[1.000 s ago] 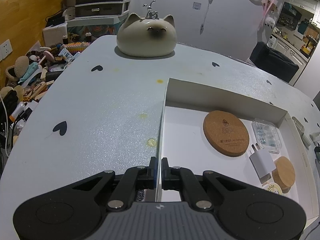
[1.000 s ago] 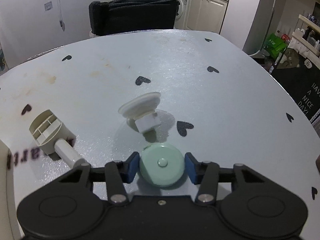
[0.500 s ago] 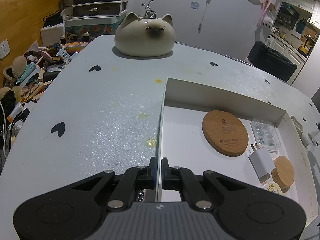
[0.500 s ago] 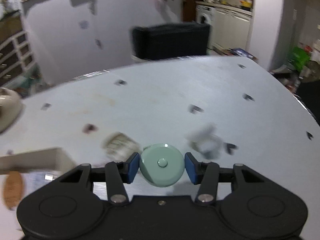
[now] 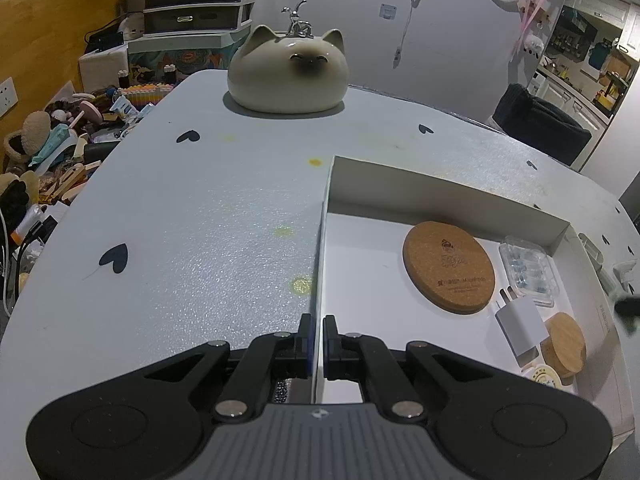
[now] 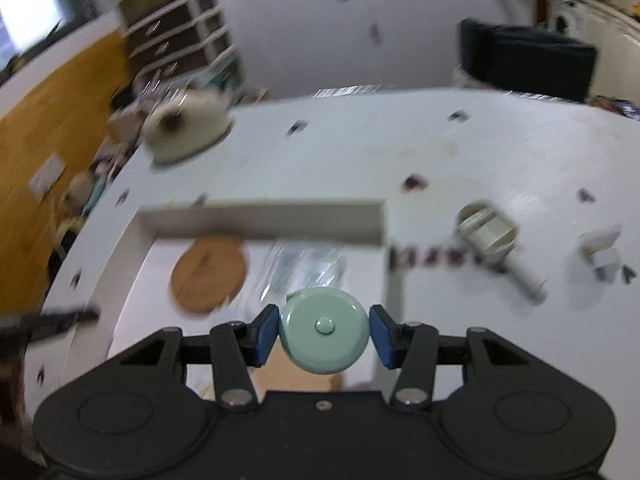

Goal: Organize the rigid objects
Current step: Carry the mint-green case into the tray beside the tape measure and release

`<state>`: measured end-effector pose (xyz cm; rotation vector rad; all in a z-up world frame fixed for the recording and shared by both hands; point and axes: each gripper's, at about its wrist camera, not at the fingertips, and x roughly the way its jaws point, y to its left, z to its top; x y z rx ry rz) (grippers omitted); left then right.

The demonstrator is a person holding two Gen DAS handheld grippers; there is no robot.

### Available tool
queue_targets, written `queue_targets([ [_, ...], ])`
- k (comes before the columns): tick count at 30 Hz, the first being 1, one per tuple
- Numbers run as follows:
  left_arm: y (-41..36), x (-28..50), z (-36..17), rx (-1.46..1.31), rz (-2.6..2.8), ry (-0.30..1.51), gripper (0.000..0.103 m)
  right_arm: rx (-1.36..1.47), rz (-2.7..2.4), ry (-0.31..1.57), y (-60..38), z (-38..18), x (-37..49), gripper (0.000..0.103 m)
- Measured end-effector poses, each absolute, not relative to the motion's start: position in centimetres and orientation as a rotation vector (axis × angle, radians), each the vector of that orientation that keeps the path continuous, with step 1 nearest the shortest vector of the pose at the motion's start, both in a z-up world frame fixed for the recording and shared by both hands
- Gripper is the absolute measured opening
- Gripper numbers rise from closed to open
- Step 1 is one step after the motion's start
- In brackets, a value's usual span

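My right gripper (image 6: 324, 334) is shut on a round mint-green disc (image 6: 323, 335) and holds it above the right part of the white box (image 6: 260, 219). My left gripper (image 5: 316, 334) is shut on the left wall of the white box (image 5: 320, 240). Inside the box lie a round cork coaster (image 5: 448, 266), a clear plastic case (image 5: 528, 274), a white plug adapter (image 5: 520, 330), a wooden lid (image 5: 564, 344) and a small round tin (image 5: 542, 376). The right wrist view is motion-blurred.
A cat-shaped ceramic piece (image 5: 286, 76) stands at the table's far side. On the table right of the box lie a beige plastic part with a handle (image 6: 490, 236) and a white suction-cup piece (image 6: 602, 250). Clutter lies off the table's left edge (image 5: 48, 160).
My right gripper lifted the green disc off the table and swung left, from beside the suction-cup piece to over the box. My left gripper stayed on the box wall.
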<state>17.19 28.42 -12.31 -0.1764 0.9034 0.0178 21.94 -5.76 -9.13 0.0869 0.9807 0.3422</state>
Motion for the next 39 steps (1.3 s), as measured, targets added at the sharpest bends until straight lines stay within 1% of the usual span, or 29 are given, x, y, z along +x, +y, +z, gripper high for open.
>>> queue_targets([
  [7, 28.4, 17.2, -12.3, -0.176, 0.018, 0.904, 0.003, 0.007, 0.388, 1.093, -3.4, -10.4, 19.8, 0.050],
  [16, 28.4, 17.2, -12.3, -0.176, 0.018, 0.903, 0.003, -0.016, 0.365, 1.167, -2.3, -11.9, 18.9, 0.050],
  [24, 28.2, 17.4, -12.4, -0.172, 0.014, 0.905, 0.003, -0.030, 0.337, 1.185, -1.9, -12.7, 18.4, 0.051],
  [26, 28.2, 17.4, -12.4, -0.171, 0.014, 0.905, 0.003, -0.025, 0.332, 1.186, -2.0, -12.7, 18.4, 0.052],
  [28, 28.2, 17.4, -12.4, -0.171, 0.014, 0.905, 0.003, -0.027, 0.326, 1.185, -2.0, -12.7, 18.3, 0.056],
  [39, 28.2, 17.4, -12.4, -0.172, 0.015, 0.905, 0.003, -0.027, 0.325, 1.187, -1.9, -12.7, 18.1, 0.057],
])
